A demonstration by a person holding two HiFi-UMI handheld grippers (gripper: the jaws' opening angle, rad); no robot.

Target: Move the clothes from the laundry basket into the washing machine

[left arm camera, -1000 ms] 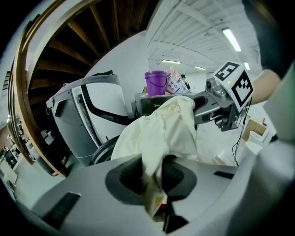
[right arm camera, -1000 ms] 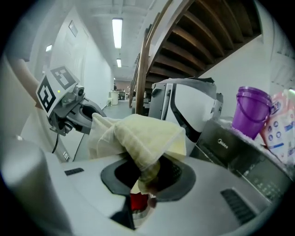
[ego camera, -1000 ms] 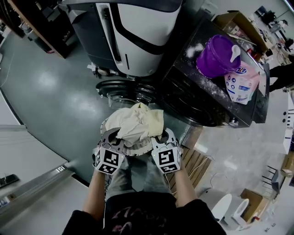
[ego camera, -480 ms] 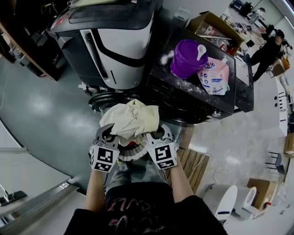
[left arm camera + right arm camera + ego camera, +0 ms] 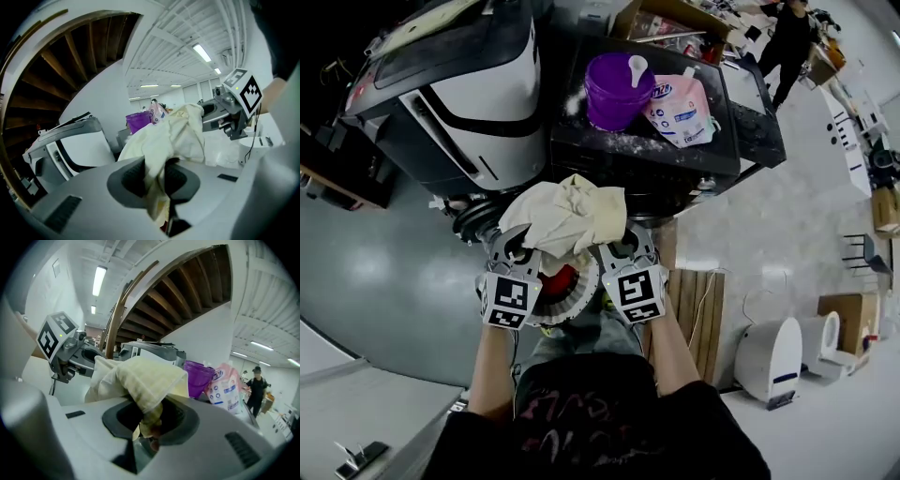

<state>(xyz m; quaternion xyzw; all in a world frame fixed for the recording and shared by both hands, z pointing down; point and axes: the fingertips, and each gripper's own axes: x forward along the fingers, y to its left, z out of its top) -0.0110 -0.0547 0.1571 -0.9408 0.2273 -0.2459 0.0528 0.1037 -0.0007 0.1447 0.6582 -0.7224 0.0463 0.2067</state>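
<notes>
A cream cloth bundle (image 5: 567, 217) hangs between my two grippers, above a round white laundry basket (image 5: 583, 302) that holds something red (image 5: 561, 281). My left gripper (image 5: 523, 251) is shut on the bundle's left side and my right gripper (image 5: 611, 249) on its right side. In the left gripper view the cloth (image 5: 173, 136) runs down between the jaws of the left gripper (image 5: 157, 180). In the right gripper view a fold of the cloth (image 5: 140, 376) is pinched in the right gripper (image 5: 150, 420). The black washing machine (image 5: 609, 159) stands just beyond the bundle.
A purple tub (image 5: 619, 89) and a pink detergent pouch (image 5: 680, 98) sit on the washing machine's top. A white-and-black machine (image 5: 459, 94) stands to its left. A wooden pallet (image 5: 698, 319) lies to my right, and a person (image 5: 787, 37) stands far back.
Both grippers have risen with the cream bundle, lifting it higher above the basket and closer to the black machine. The red item in the basket has come into view.
</notes>
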